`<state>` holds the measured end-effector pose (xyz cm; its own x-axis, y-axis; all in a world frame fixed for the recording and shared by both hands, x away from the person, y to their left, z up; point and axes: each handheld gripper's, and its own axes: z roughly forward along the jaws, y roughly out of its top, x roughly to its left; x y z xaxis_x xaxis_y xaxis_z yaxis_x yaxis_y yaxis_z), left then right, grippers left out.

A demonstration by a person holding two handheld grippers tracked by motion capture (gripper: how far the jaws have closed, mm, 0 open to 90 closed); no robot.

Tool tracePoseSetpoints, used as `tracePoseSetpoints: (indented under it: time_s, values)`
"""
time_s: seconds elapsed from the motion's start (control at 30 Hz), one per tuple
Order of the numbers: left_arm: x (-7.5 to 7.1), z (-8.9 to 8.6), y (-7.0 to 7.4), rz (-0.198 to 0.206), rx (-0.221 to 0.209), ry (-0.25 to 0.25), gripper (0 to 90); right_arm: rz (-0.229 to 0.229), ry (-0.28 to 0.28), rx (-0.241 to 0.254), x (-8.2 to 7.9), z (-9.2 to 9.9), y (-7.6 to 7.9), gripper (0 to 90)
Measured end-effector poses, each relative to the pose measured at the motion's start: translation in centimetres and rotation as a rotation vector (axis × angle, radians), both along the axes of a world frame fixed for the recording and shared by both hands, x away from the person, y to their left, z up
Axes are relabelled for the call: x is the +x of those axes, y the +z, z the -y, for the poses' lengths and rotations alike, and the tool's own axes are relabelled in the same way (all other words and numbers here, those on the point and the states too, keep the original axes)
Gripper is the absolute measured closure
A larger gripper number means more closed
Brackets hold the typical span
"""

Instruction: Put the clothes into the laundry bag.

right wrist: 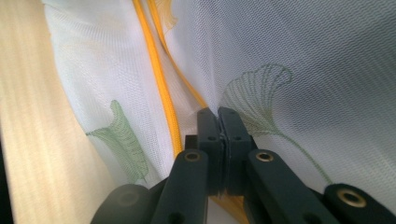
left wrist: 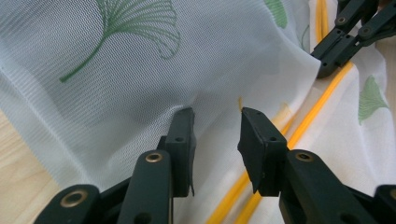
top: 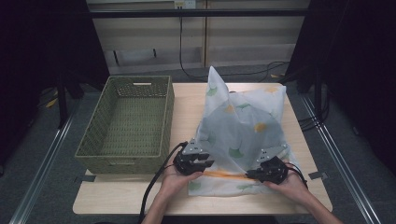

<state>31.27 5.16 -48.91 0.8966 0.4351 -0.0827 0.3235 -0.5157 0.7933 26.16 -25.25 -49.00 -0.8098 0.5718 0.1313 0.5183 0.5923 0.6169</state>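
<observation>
Mesh bag (top: pixel 243 126) with leaf print stands puffed on the table (top: pixel 187 100), right of the woven basket (top: pixel 128 123); I hold both grippers at its near edge. Left gripper (left wrist: pixel 217 116): jaws spread, mesh between, unpinched. Right gripper (right wrist: pixel 218 114): jaws pressed together, pinching mesh beside the yellow zipper (right wrist: pixel 161 88).

The high view looks forward and down from the person's side, taking in the whole table (top: pixel 187 100), with forearms entering at 6 o'clock. The left gripper view sits close behind its own jaws, facing the mesh bag (left wrist: pixel 140 70); the right gripper (left wrist: pixel 348 35) appears at 1 o'clock. The right gripper view looks equally close along its jaws. All three share the bag's yellow zipper (top: pixel 229 175).
</observation>
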Motion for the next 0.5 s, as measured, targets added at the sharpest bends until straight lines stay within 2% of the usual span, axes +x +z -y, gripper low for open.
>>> tracePoseSetpoints:
  time_s: [0.1, 0.17, 0.2, 0.23, 0.27, 0.3, 0.33, 0.37, 0.43, 0.47, 0.5]
  values:
    - [0.0, 0.4, -0.7, -0.009, 0.043, -0.013, 65.3, -0.005, -0.009, 0.015, 0.0, 0.3, -0.1, 85.9]
    - [-0.1, 0.5, -0.9, -0.014, 0.064, -0.018, 66.2, 0.016, -0.033, 0.019, -0.1, 0.4, 0.0, 75.2]
    - [-0.2, 0.6, -1.0, -0.012, 0.071, -0.020, 66.1, 0.015, -0.031, 0.037, -0.1, 0.5, 0.0, 71.4]
    - [-0.3, 0.7, -1.2, -0.014, 0.075, -0.020, 65.8, 0.039, -0.047, 0.043, -0.1, 0.6, 0.2, 66.5]
    - [-0.3, 0.7, -1.2, -0.017, 0.086, -0.023, 65.6, 0.046, -0.060, 0.062, -0.1, 0.7, 0.4, 66.0]
    - [-0.5, 0.6, -1.2, -0.002, 0.076, -0.012, 65.7, 0.053, -0.059, 0.090, -0.2, 0.9, 0.8, 65.6]
    - [-0.6, 0.5, -1.2, 0.004, 0.053, -0.009, 65.8, 0.081, -0.072, 0.105, -0.3, 1.1, 1.2, 62.5]
    - [-0.7, 0.4, -1.1, -0.005, 0.045, -0.012, 65.3, 0.098, -0.083, 0.123, -0.4, 1.3, 1.5, 60.8]
    - [-0.8, 0.3, -0.8, -0.007, 0.028, -0.016, 60.1, 0.134, -0.108, 0.199, -0.7, 2.0, 2.5, 58.2]
    - [-1.0, 0.2, -0.6, -0.002, 0.027, -0.016, 58.2, 0.150, -0.127, 0.211, -0.9, 2.2, 2.8, 56.6]
    - [-1.1, 0.2, -0.5, -0.002, 0.002, -0.017, 56.0, 0.171, -0.147, 0.233, -1.0, 2.5, 3.1, 56.2]
